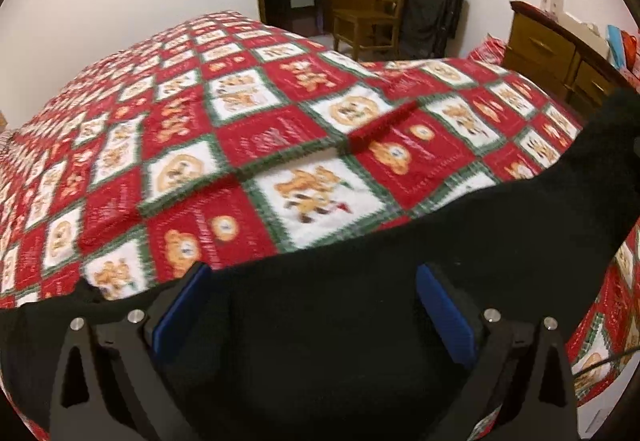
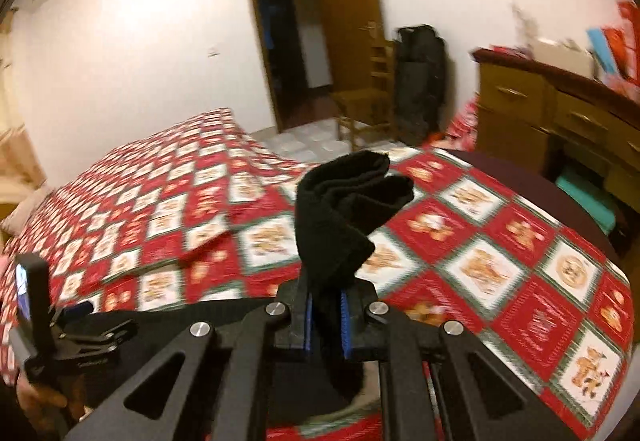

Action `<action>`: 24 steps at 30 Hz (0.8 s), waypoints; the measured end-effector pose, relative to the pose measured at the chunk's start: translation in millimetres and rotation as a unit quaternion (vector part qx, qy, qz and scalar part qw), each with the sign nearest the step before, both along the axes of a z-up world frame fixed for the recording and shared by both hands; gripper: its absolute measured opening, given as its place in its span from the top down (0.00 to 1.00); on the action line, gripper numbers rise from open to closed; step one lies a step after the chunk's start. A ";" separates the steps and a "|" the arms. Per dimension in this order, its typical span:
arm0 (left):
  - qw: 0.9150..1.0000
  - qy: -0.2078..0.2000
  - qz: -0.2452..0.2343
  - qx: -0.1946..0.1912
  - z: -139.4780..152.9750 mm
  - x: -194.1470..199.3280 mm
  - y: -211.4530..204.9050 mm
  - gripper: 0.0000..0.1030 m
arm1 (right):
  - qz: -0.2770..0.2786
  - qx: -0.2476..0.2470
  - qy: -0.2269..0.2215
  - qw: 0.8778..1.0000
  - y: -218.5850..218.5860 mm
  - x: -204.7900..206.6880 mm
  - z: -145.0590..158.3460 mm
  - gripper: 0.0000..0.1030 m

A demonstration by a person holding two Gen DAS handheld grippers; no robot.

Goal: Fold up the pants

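The pants [image 1: 360, 281] are black and soft. They lie on the near part of the bed [image 1: 240, 145], which has a red, white and green cover with little bears on it.

The right tool [image 2: 326, 315] is pressed together, pinching a bunch of the black cloth. The cloth sticks up past the fingers in floppy folds and droops over, so it looks thick but bendy, like warm fleece. It does not look heavy, and it cannot break.

The left tool [image 1: 314, 305] is spread wide. Its blue pads [image 1: 184, 305] sit over the black cloth, one on each side, but they do not squeeze it.

Soft cloth like this sags and slides when only one spot is lifted. It will probably handle best if each tool takes hold at an edge or a corner, such as the waist or a leg end, well apart from the other. Which end of the pants is which is hard to tell here.
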State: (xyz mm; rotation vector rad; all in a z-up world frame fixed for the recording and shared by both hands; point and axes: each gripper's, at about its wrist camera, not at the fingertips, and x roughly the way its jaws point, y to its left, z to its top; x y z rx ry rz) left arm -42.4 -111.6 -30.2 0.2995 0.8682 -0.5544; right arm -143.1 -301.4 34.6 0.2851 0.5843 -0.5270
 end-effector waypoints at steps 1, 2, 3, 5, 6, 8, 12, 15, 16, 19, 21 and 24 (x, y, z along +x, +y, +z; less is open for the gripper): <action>1.000 -0.005 0.006 0.002 1.1 1.7 5.1 0.00 | 0.009 -0.004 0.001 1.000 6.8 5.0 -0.1 0.90; 1.000 -0.009 0.011 0.003 1.9 3.2 10.0 0.00 | 0.016 -0.007 0.002 1.000 11.7 8.9 -0.5 0.90; 1.000 -0.012 0.016 0.003 2.4 5.1 15.5 0.00 | 0.025 -0.009 0.003 1.000 17.9 13.5 -1.2 0.90; 1.000 -0.011 0.028 0.000 2.9 9.6 27.7 0.00 | 0.041 -0.005 0.003 0.999 29.1 19.9 -3.9 0.90; 0.999 -0.010 0.033 -0.003 3.0 11.3 34.3 0.00 | 0.049 -0.003 0.004 0.999 34.0 22.4 -4.9 0.90; 0.999 -0.007 0.048 -0.008 2.9 15.7 49.3 0.00 | 0.068 -0.006 0.006 0.998 49.1 27.2 -7.0 0.90; 0.997 -0.001 0.074 -0.017 1.9 20.9 80.3 0.00 | 0.113 -0.014 0.014 0.993 80.8 39.7 -12.4 0.90; 0.995 0.003 0.097 -0.022 0.1 24.1 103.9 0.00 | 0.155 -0.017 0.021 0.988 107.1 54.9 -19.4 0.90; 0.994 0.004 0.102 -0.024 0.0 24.7 110.7 0.00 | 0.168 -0.015 0.022 0.985 115.1 60.1 -22.1 0.90; 0.992 0.002 0.122 -0.024 -1.1 28.0 133.8 0.00 | 0.218 -0.014 0.030 0.975 148.6 80.6 -33.8 0.90; 0.990 -0.001 0.142 -0.022 -2.3 31.0 149.8 0.00 | 0.251 -0.023 0.038 0.967 174.3 93.6 -44.4 0.90; 0.985 0.003 0.172 -0.026 -4.8 35.0 172.9 0.00 | 0.300 -0.029 0.057 0.952 211.4 109.2 -64.2 0.90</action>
